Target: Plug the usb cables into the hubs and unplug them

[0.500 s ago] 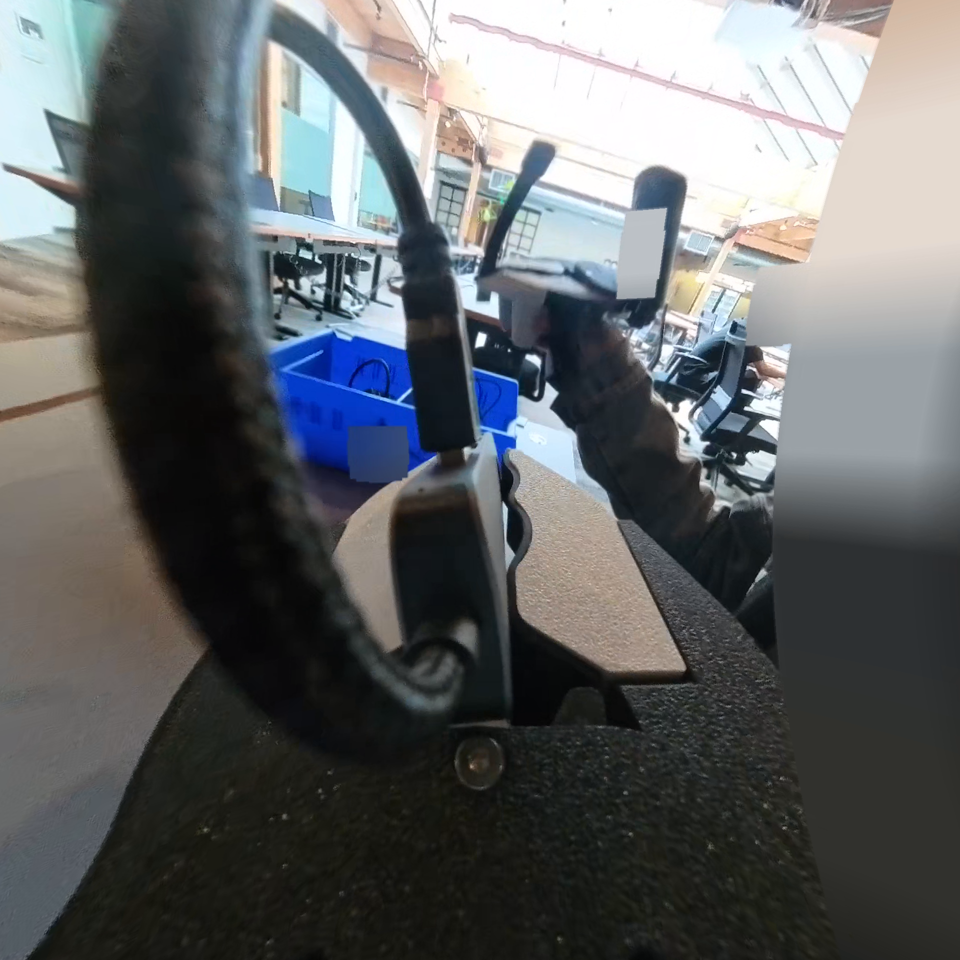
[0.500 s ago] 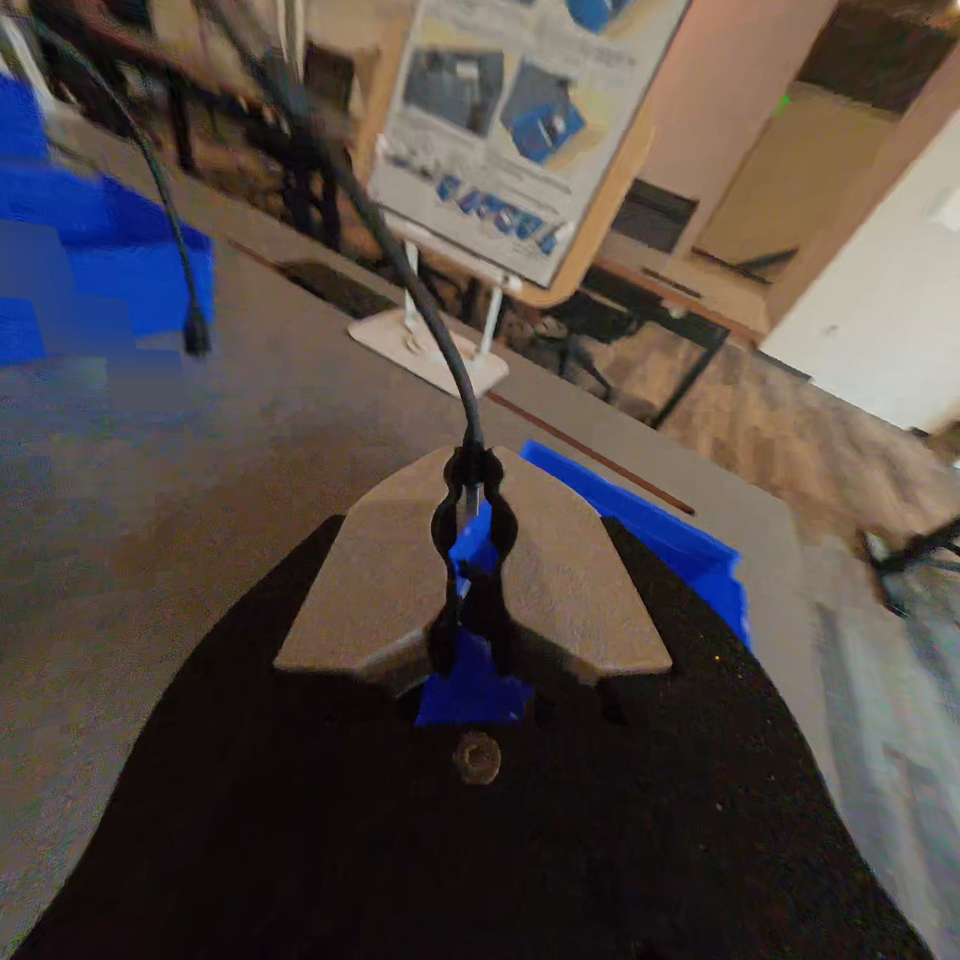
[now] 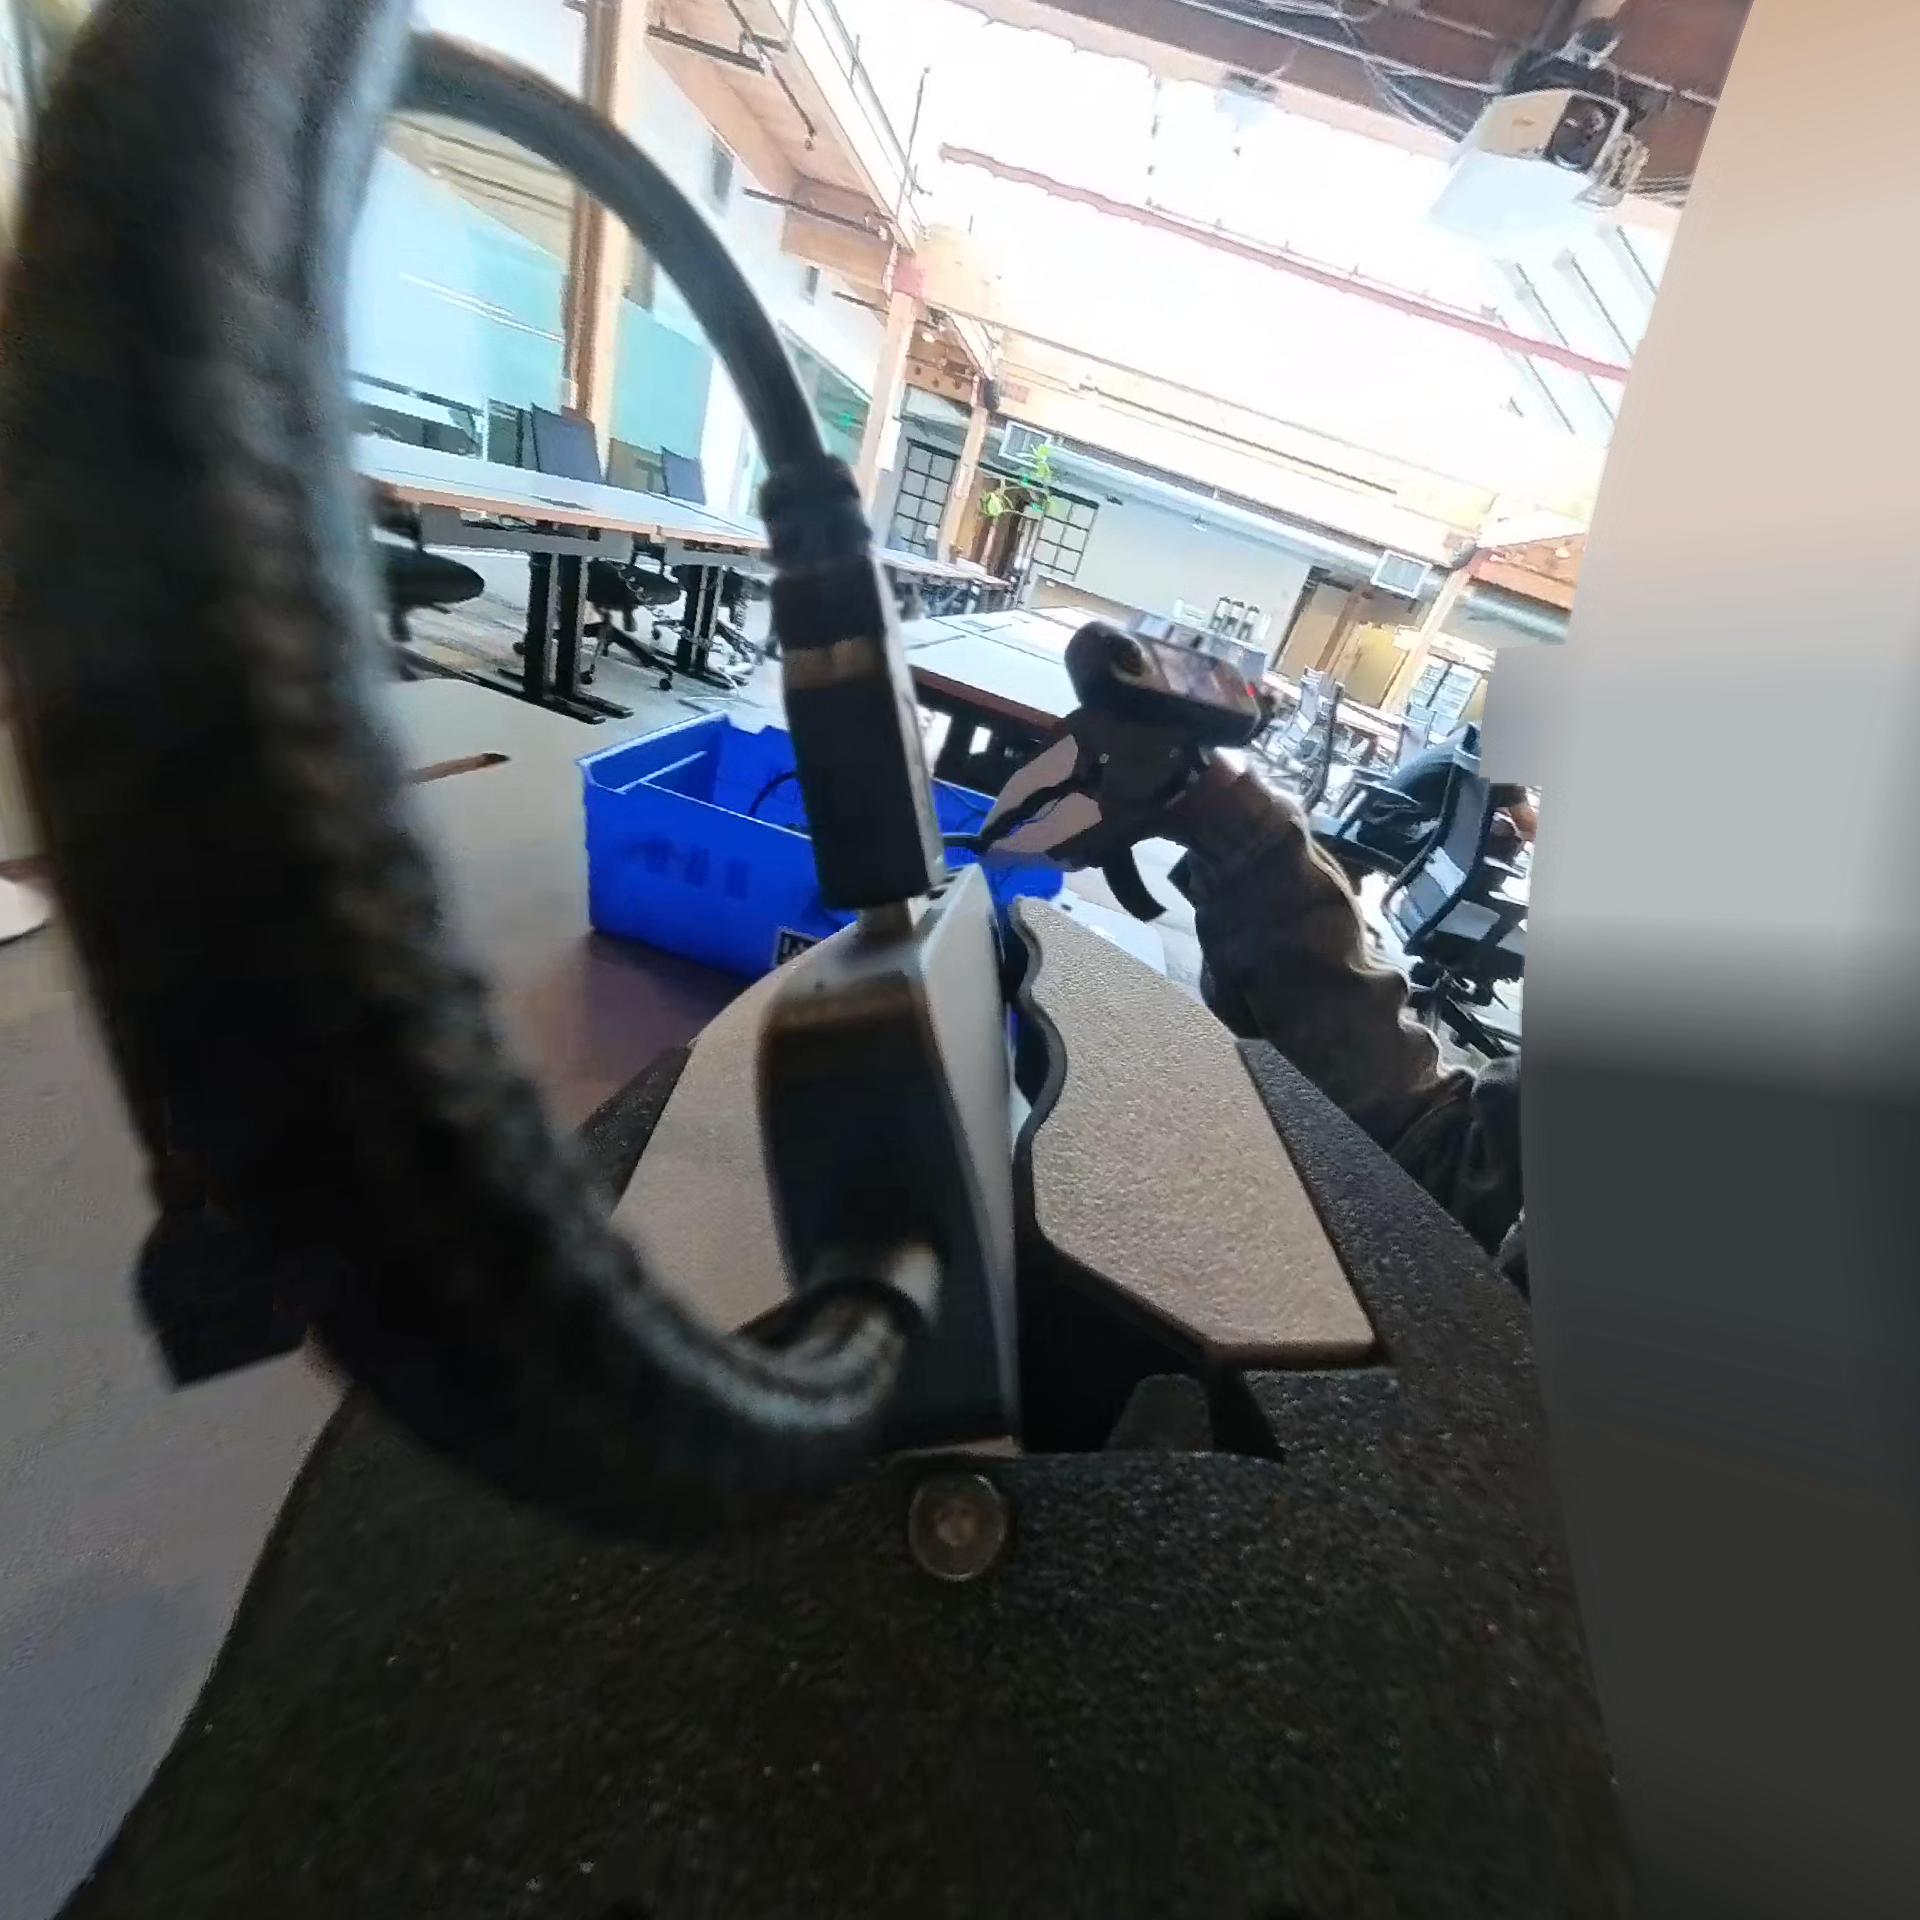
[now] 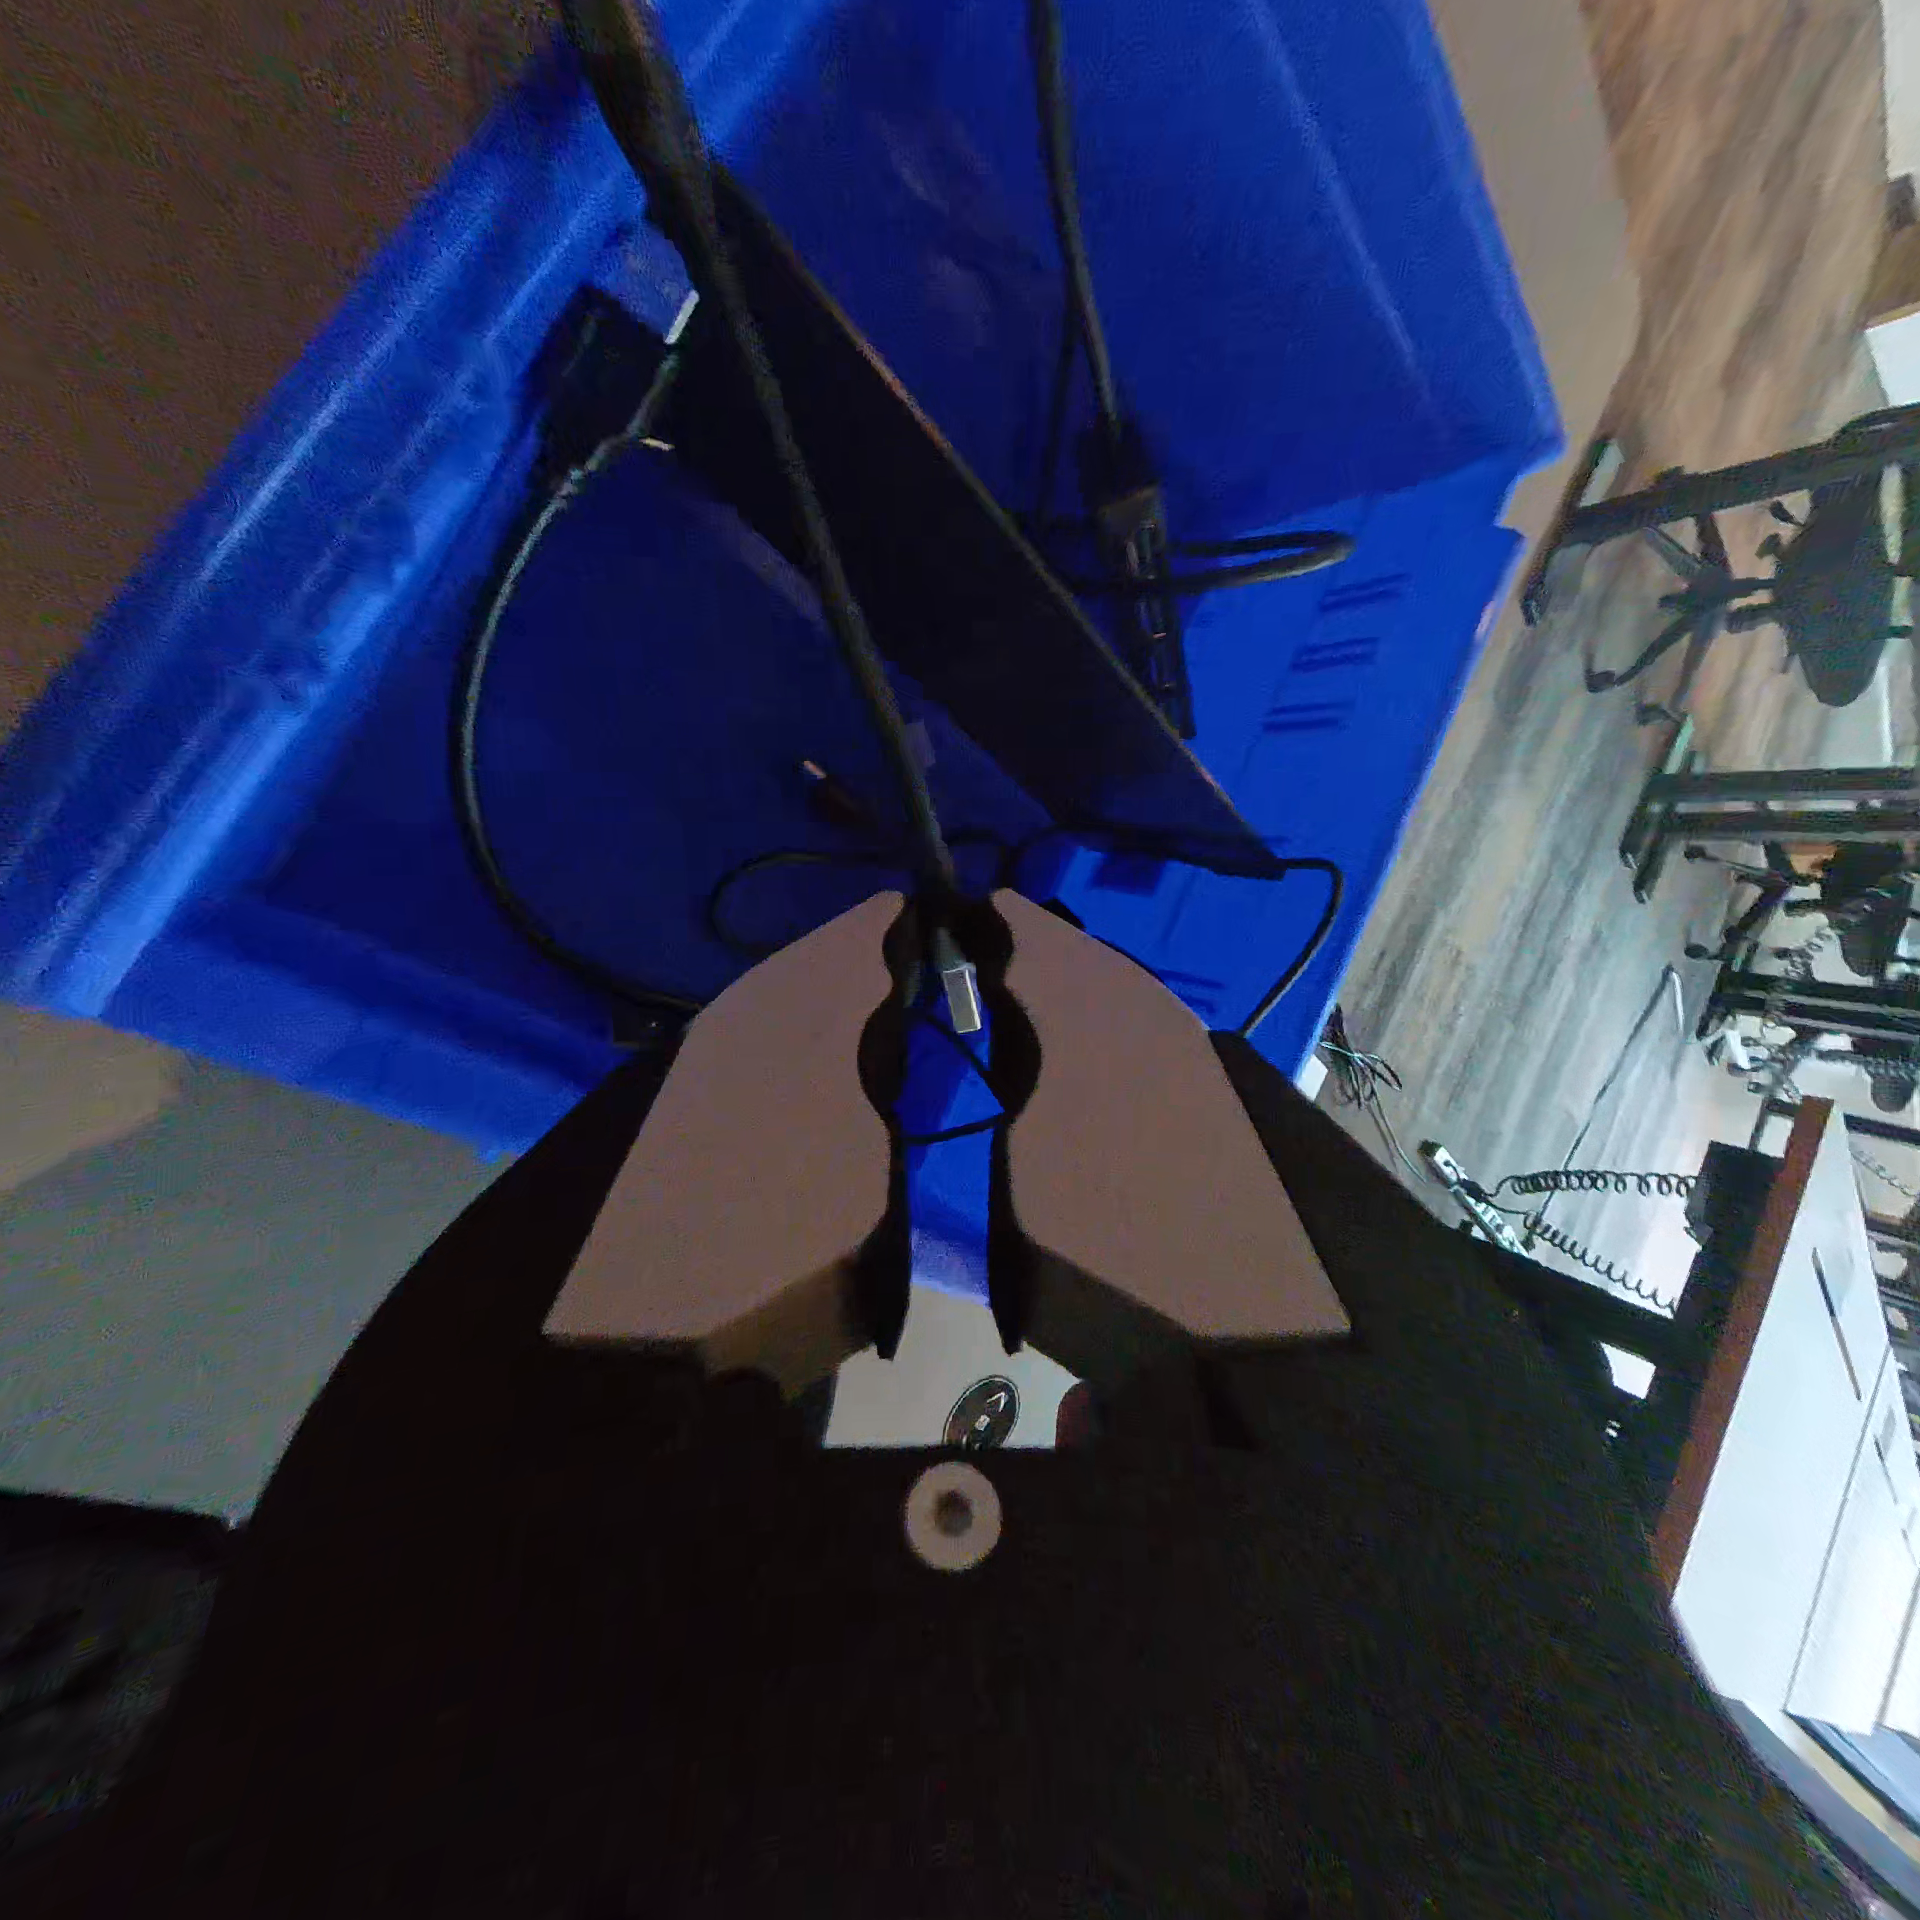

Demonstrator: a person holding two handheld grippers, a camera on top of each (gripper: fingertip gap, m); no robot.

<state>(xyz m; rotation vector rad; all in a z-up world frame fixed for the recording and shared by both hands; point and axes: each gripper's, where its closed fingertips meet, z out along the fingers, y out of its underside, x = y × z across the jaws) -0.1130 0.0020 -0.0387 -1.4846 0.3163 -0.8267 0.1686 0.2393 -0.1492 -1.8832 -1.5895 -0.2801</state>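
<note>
room: open office, rows of desks, grey tabletop [image 3: 208, 1039]
left gripper [image 3: 1003, 935]: clamped on a slim dark-grey usb hub [image 3: 883, 1143], with a thick braided black cable [image 3: 260, 831] looping off it
right gripper [image 4: 951, 935]: pinching a thin black usb cable [image 4: 831, 561] near its silver plug [image 4: 961, 992], above the blue plastic bin [image 4: 312, 623]
bin: more black cables inside

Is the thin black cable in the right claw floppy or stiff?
Probably floppy: the thin cable hangs loose from the right claw, and others curl in the blue bin. Probably light too, held by its plug alone.
</note>
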